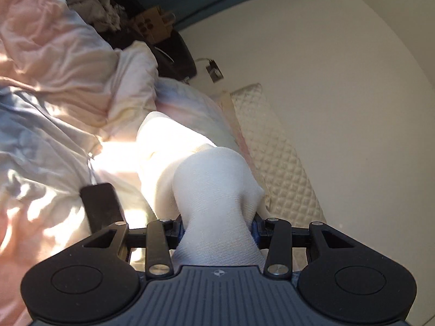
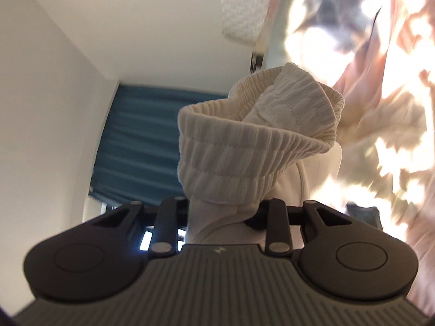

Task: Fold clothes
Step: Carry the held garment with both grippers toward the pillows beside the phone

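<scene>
A white knit garment (image 1: 214,179) is bunched between the jaws of my left gripper (image 1: 217,228), which is shut on it; the cloth trails away toward the bed. In the right wrist view my right gripper (image 2: 223,212) is shut on the same kind of cream ribbed cloth, its elastic waistband (image 2: 244,135) folded over above the jaws. Both sets of fingertips are hidden by the cloth. Both grippers hold the garment lifted off the bedding.
A rumpled pink and blue duvet (image 1: 54,87) covers the bed, with a pillow (image 1: 190,100) and quilted mattress edge (image 1: 272,146). A black phone-like slab (image 1: 100,203) lies on the duvet. White wall, teal curtain (image 2: 141,141), and a dark clutter pile (image 1: 108,13) stand behind.
</scene>
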